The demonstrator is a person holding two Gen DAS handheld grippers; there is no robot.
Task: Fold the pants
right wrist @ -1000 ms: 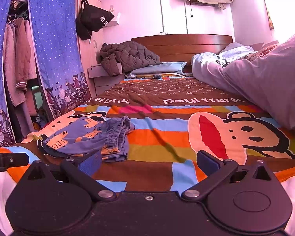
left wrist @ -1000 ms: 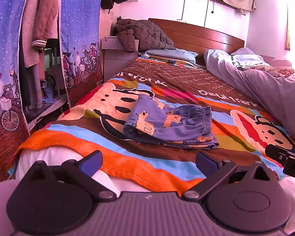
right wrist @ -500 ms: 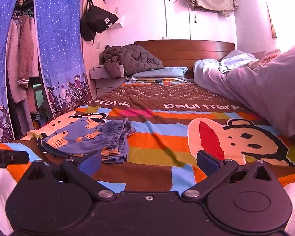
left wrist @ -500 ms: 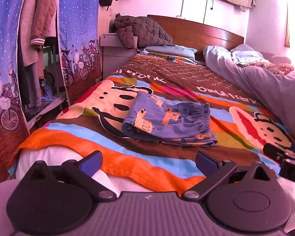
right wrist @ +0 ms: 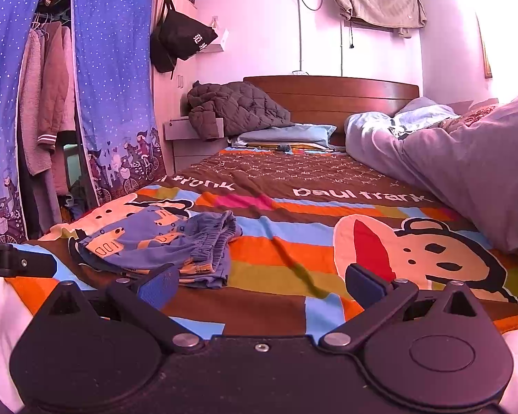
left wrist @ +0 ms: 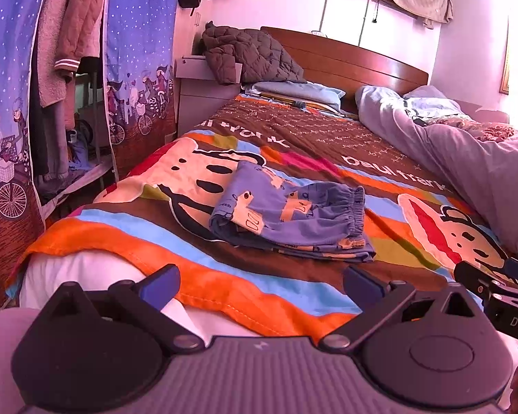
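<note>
The blue patterned pants (left wrist: 290,214) lie folded in a compact bundle on the striped cartoon bedspread (left wrist: 224,269), elastic waistband to the right. They also show in the right wrist view (right wrist: 155,245), at left. My left gripper (left wrist: 260,284) is open and empty, held back over the bed's near edge, short of the pants. My right gripper (right wrist: 260,284) is open and empty, low over the bedspread, to the right of the pants. The right gripper's body shows at the right edge of the left view (left wrist: 500,296).
A lilac duvet (left wrist: 466,158) is heaped along the bed's right side. Pillows and a brown quilted jacket (left wrist: 252,55) lie by the wooden headboard (left wrist: 345,58). A fabric wardrobe with blue curtains (left wrist: 138,51) stands left of the bed.
Both grippers have drawn back slightly and tilted upward; the pants lie still on the bed. Both stay open.
</note>
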